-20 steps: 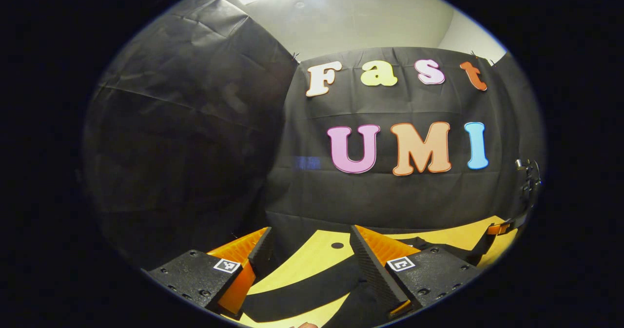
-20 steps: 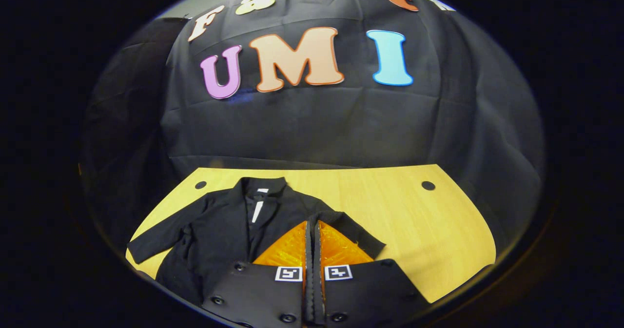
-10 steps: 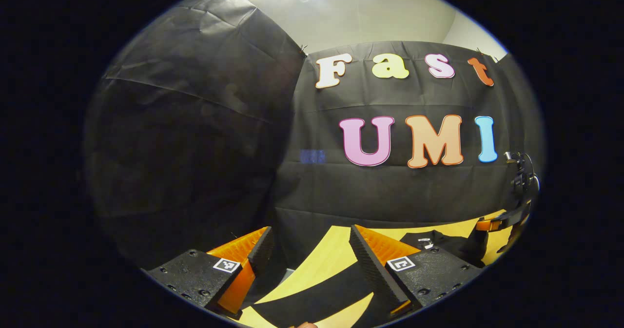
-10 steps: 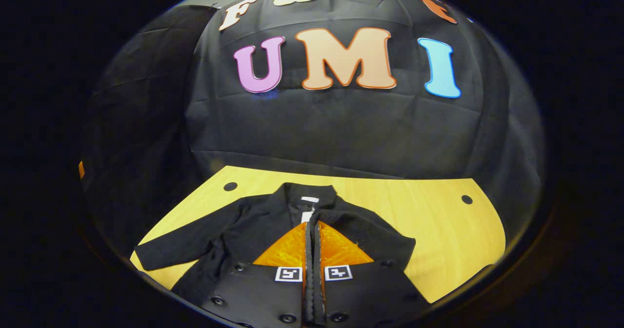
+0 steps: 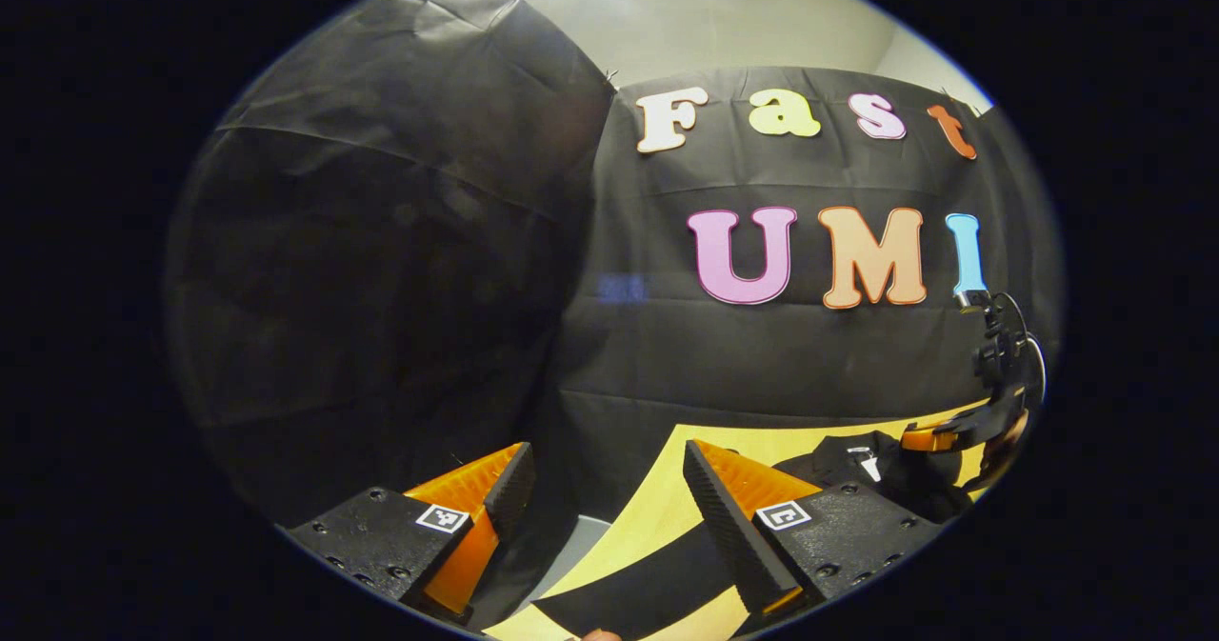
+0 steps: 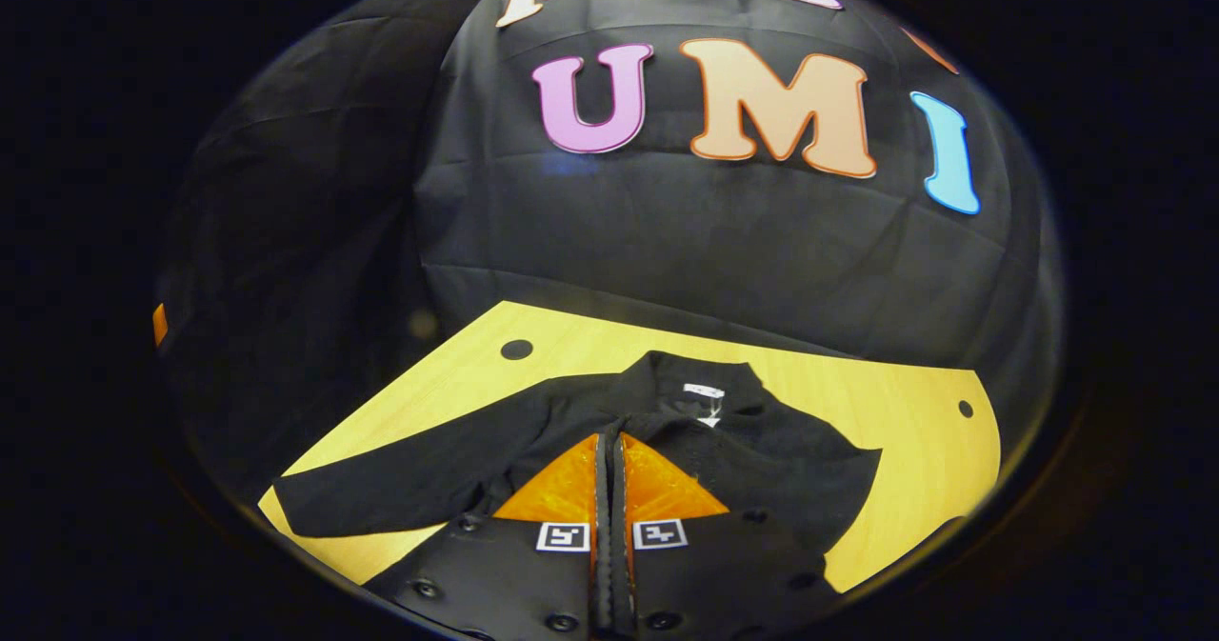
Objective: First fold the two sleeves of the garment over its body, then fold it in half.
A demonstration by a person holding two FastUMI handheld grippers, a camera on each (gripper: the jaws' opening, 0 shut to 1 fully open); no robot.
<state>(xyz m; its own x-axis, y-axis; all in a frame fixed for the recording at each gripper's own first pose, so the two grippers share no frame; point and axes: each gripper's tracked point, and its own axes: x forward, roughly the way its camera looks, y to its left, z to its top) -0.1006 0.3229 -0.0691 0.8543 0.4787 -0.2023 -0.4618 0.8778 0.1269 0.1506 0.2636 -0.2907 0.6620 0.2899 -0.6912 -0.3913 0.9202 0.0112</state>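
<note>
Black fabric: the garment [image 6: 667,441] lies spread on the yellow bench [image 6: 914,450] in the lower half of the right gripper view, collar and white tag toward the booth wall.
Far sleeve: the sleeve [image 6: 400,489] on the lower left of that view lies stretched out flat on the bench, not yet folded over the body.
Near sleeve: on the right of that view the cloth looks bunched toward the body; whether that fold is finished, I can't tell.
Right gripper: the right gripper [image 6: 609,465] sits at the bottom centre, jaws clenched tight together over the garment's middle; whether any cloth is pinched between them is hidden.
Left gripper: the left gripper [image 5: 609,479] hangs at the bottom of the left gripper view, jaws released and wide apart, nothing between them, with the outstretched sleeve [image 5: 648,584] crossing the bench below.
Also in shot: the other gripper [image 5: 938,436] at the right edge of the left gripper view, over the collar.
Stage, as I read it: sleeve folding, with the half-fold not begun.
Risk: limp cloth like this drags, so a lift could bring the body along with it.
Risk two: the open jaws could come down on the bench or catch a single thin layer, and the sleeve would slip out halfway across.
</note>
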